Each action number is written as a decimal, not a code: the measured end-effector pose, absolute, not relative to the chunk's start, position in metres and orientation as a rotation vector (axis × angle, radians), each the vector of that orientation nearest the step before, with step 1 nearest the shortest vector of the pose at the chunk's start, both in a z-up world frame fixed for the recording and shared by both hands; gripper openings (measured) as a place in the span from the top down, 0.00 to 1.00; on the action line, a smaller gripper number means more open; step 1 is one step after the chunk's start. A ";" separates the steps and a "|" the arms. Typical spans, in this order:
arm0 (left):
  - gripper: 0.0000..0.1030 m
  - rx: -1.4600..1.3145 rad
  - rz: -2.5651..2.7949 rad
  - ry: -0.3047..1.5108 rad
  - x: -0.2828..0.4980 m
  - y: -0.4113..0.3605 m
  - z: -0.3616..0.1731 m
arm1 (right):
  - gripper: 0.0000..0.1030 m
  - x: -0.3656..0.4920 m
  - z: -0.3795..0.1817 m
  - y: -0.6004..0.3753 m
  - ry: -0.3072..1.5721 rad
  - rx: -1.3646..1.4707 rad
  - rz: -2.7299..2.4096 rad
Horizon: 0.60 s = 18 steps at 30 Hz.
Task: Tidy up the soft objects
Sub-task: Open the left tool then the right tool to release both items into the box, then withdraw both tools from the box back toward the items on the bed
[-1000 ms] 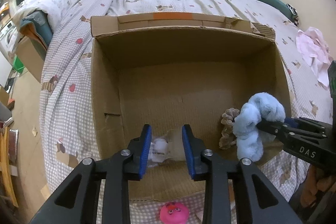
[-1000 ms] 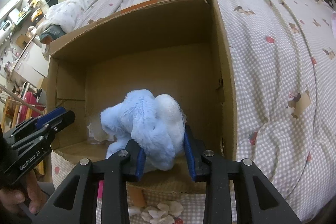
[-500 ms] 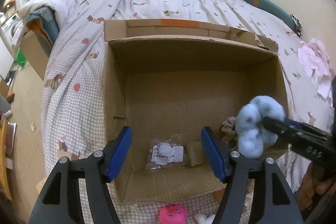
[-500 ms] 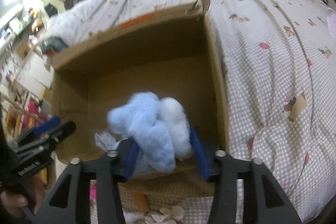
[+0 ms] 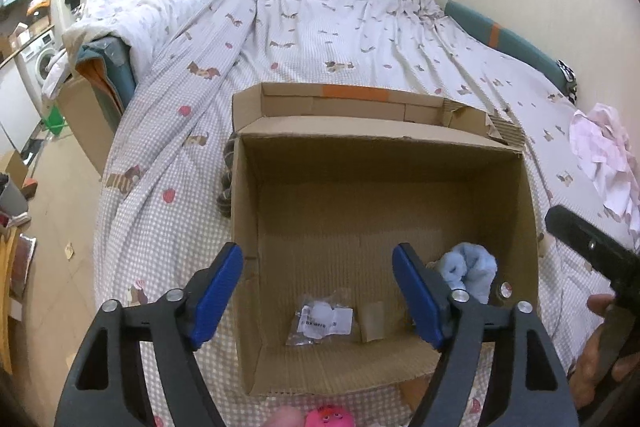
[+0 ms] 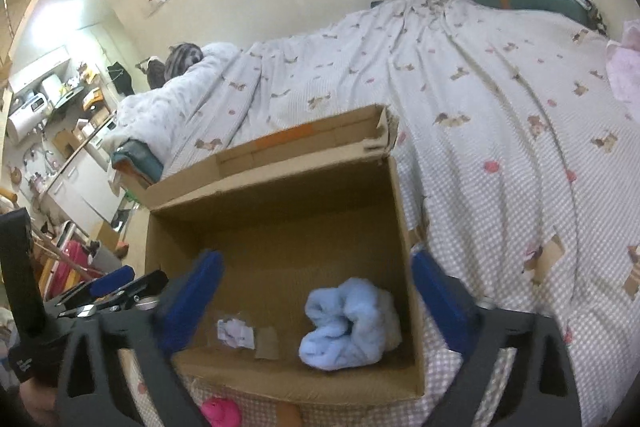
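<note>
Lying in cardboard box (image 6: 404,227) near-right corner: blue plush toy (image 6: 348,323), free of us. Clear packet (image 5: 322,321) sits to its left on box floor. Our left gripper (image 5: 318,297) & right gripper (image 6: 316,297) both spread wide, holding nothing. Pink toy (image 5: 328,419) on bedspread (image 5: 360,39) outside box.

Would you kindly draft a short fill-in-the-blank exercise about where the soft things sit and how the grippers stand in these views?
1. The blue plush toy lies inside the ____ box.
2. The jaws of the right gripper stand ____ with nothing between them.
3. The left gripper is likewise ____.
4. Outside the box's near wall lies a ____ soft toy.

Missing words: cardboard; open; open; pink
</note>
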<state>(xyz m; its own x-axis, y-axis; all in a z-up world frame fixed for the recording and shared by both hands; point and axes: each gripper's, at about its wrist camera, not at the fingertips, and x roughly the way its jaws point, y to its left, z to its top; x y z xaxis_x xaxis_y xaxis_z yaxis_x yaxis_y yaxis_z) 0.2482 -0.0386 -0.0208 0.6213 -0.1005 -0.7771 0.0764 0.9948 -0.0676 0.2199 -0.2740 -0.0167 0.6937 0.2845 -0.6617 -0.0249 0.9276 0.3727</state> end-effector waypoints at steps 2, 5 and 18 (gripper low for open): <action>0.17 -0.043 -0.090 0.911 0.247 -0.035 -0.023 | 0.00 0.222 -0.021 -0.271 0.821 0.348 0.185; 0.10 -0.080 -0.068 0.913 0.241 -0.027 -0.021 | 0.00 0.217 -0.021 -0.269 0.826 0.333 0.189; 0.08 -0.032 -0.041 0.916 0.194 -0.015 -0.005 | 0.00 0.183 -0.010 -0.277 0.822 0.299 0.143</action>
<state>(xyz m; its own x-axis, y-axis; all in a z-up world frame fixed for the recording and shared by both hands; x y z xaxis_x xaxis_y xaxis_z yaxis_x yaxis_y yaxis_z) 0.1941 -0.0150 -0.0050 0.6081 -0.0493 -0.7924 0.0219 0.9987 -0.0454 0.1833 -0.2765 -0.0097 0.6738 0.2402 -0.6988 -0.0098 0.9485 0.3166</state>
